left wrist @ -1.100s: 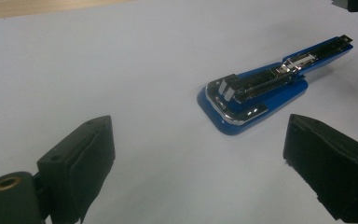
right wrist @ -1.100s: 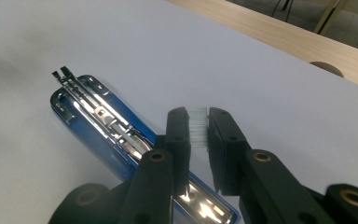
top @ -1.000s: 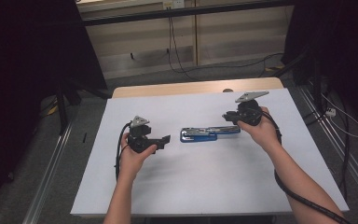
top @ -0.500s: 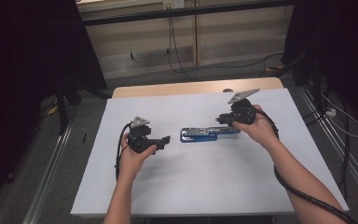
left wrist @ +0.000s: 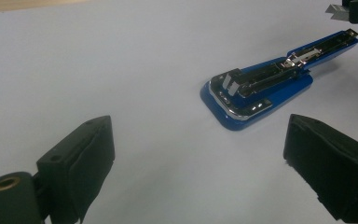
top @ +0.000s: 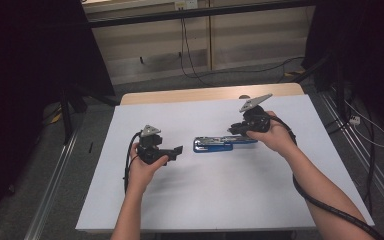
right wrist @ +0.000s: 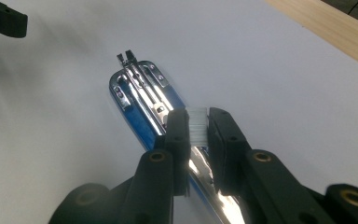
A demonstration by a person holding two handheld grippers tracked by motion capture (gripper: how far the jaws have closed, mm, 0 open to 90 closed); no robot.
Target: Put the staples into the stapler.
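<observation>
A: How is the right gripper (right wrist: 193, 123) set?

B: Its two black jaws are drawn close together on a small strip of silvery staples (right wrist: 197, 123), which is pinched between the pads. The strip is held just above the open channel of the blue stapler.

A: And the left gripper (top: 176, 150)?

B: It is held in the left hand (top: 147, 162), low over the sheet, with its jaws spread wide and nothing between them. It is aimed towards the stapler but is kept apart from it.

A: What is found on the table?

B: A large white sheet (top: 205, 200) is spread over the light wooden tabletop (top: 205, 94). On it, near the middle, the blue metal stapler (top: 219, 143) is laid flat and swung open, so that its shiny silver magazine is exposed. It lies between the two grippers, with its far end under the right gripper.

A: Is the strip already seated in the magazine?

B: That cannot be told; it is seen clamped just over the channel.
</observation>
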